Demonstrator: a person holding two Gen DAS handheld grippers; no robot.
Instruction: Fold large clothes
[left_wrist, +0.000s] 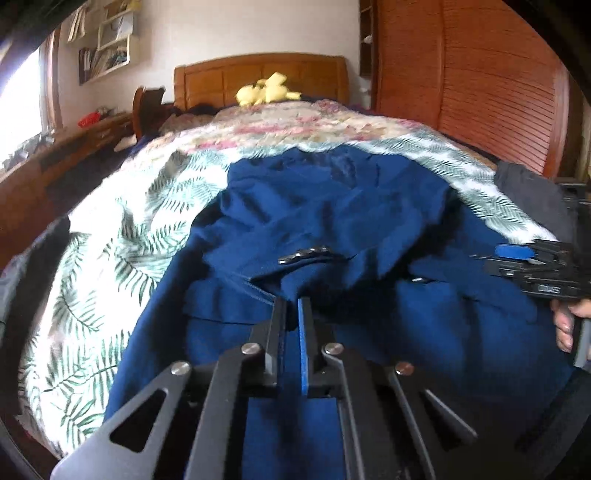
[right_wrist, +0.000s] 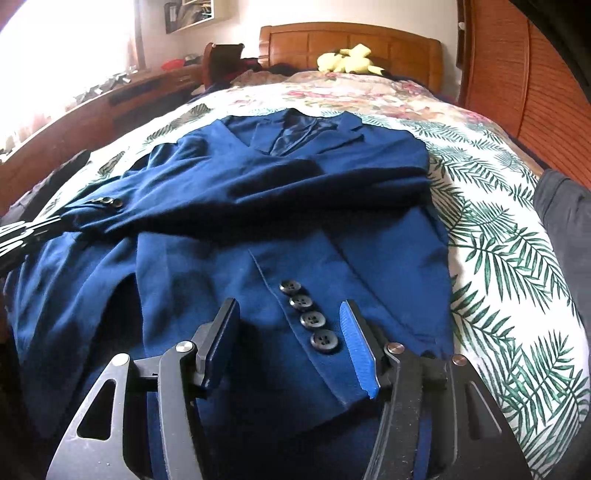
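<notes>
Going L to R: left gripper (left_wrist: 291, 306) is clenching tight w/ no visible gap; prob pinching the navy blue wool-look blazer (right_wrist: 280, 206) cloth at its tips, tho can't tell for sure. The blazer's lying face up on the palm-leaf print bedspread (right_wrist: 498, 236), one sleeve crossing the chest. Right gripper (right_wrist: 290, 325) is sitting released, jaws either side of the four dark cuff buttons (right_wrist: 308, 317), pads not pressing. Risk imo: cloth slipping or bunching if left pulls alone, dragging that sleeve crooked. No containers here, just the bed.
</notes>
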